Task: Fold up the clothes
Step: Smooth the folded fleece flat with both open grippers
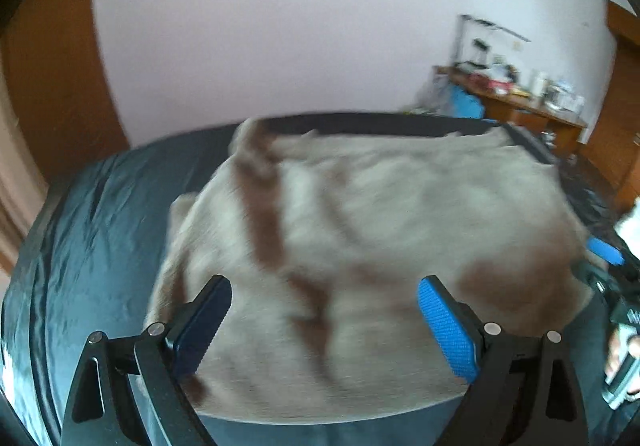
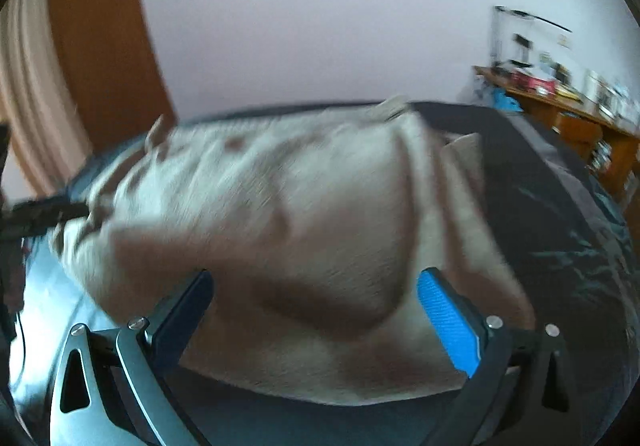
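Beige garment (image 1: 360, 238) motion-blurred in both views; brown markings smeared, garment type and fold lines not resolvable. Its far edge hides part of the bed (image 1: 92, 230) behind it. Right tool (image 1: 604, 252) cut off at the left wrist view's right edge; only one blue pad shows. Items on the far counter (image 2: 560, 101) too small and blurred to identify.

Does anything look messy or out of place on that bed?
The beige garment lies rumpled and bunched on the dark bedcover, not flat, with ridges across it. Both views are motion-blurred, so finer detail cannot be judged.
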Motion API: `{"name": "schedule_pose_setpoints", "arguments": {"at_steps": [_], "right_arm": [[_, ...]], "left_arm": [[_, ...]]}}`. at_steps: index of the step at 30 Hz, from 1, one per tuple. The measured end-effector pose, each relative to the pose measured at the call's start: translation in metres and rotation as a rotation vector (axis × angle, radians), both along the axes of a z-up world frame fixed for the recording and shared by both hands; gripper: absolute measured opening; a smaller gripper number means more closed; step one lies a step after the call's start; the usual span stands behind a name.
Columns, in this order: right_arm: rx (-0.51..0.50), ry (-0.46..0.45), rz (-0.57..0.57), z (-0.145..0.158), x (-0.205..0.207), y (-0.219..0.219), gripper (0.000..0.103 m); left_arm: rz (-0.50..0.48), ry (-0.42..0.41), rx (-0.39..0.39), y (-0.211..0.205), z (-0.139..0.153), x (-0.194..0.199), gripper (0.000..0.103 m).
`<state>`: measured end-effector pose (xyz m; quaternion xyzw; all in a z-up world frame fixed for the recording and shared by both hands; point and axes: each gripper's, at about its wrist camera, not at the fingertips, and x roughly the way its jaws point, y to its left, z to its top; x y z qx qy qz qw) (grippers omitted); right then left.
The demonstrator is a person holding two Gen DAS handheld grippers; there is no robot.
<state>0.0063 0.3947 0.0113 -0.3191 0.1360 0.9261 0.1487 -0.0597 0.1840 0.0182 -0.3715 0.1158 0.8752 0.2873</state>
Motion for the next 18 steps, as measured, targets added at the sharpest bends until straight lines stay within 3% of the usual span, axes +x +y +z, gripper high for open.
{"name": "schedule_pose_setpoints", "arguments": {"at_steps": [4, 8, 11, 18], "right_arm": [[-0.049, 0.015, -0.094, 0.002, 0.013, 0.022, 0.102], [-0.080, -0.057, -0.088, -0.010, 0.006, 0.026, 0.102], [-0.028, -0.118, -0.071, -0.015, 0.001, 0.019, 0.102], [-0.020, -0.149, -0.058, -0.021, 0.005, 0.017, 0.102]], "left_arm": [[-0.059, -0.010, -0.022, 0.031, -0.010, -0.001, 0.096], [-0.070, -0.069, -0.048, 0.049, -0.034, -0.008, 0.096], [-0.073, -0.102, -0.059, 0.051, -0.054, -0.009, 0.097], [-0.088, -0.066, -0.020, 0.045, -0.064, -0.004, 0.100]]}}
